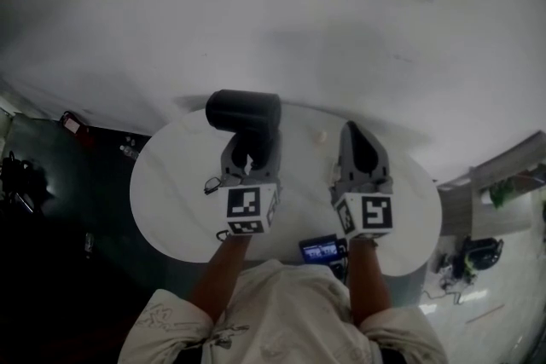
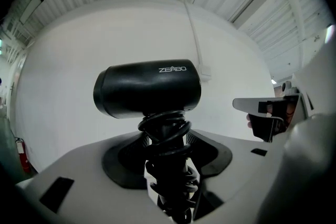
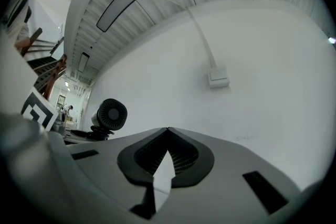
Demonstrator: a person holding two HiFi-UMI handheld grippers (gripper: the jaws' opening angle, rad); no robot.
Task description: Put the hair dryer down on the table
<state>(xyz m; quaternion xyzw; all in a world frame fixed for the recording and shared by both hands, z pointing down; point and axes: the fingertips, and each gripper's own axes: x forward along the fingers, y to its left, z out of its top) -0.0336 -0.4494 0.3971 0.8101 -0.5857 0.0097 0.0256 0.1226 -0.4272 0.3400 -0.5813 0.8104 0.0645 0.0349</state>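
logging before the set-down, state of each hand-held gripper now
Left hand-held gripper: closed on the hair dryer.
Right hand-held gripper: closed, empty.

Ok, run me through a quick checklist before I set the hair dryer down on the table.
1. Left gripper clamped on the hair dryer handle: ok.
2. Cord coiled round the handle, not trailing: ok.
3. Landing spot on the table free: cannot tell, the dryer hides it.
4. Right gripper shut, empty, apart from the dryer: ok.
5. Small white object out of the dryer's way: ok.
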